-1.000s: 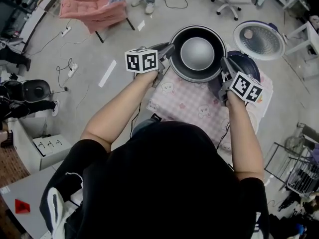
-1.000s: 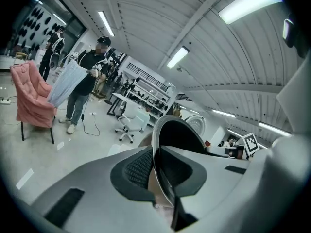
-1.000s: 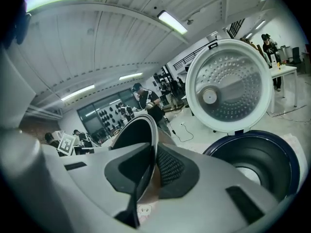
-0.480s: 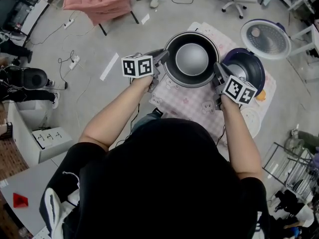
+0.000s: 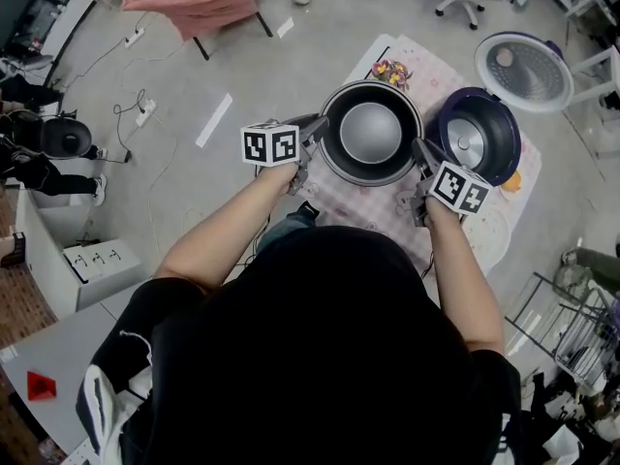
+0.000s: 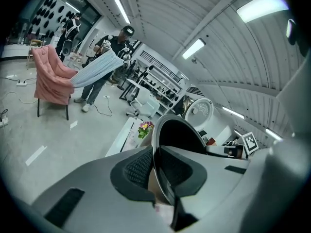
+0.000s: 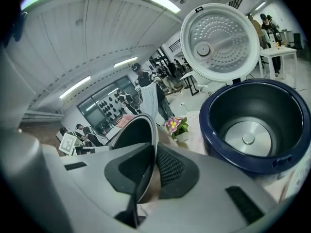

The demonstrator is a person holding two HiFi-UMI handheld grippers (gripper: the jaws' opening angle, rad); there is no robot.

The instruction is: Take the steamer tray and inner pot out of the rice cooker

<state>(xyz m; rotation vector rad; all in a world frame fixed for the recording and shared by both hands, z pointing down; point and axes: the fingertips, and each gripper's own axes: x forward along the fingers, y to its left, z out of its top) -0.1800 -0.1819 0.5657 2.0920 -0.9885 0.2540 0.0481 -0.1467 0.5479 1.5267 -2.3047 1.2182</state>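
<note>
Inner pot (image 5: 371, 132) hangs btwn L gripper (image 5: 318, 132) & R gripper (image 5: 422, 155), fingers of each clamped on opposite rim edges, just left of rice cooker (image 5: 441, 124), above checked cloth (image 5: 368, 203).

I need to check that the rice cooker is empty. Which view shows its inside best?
The right gripper view: the rice cooker fills its right side, bare heating plate plain. The head view shows it from above, smaller. The left gripper view shows only its raised lid; the inner pot hides the body.
</note>
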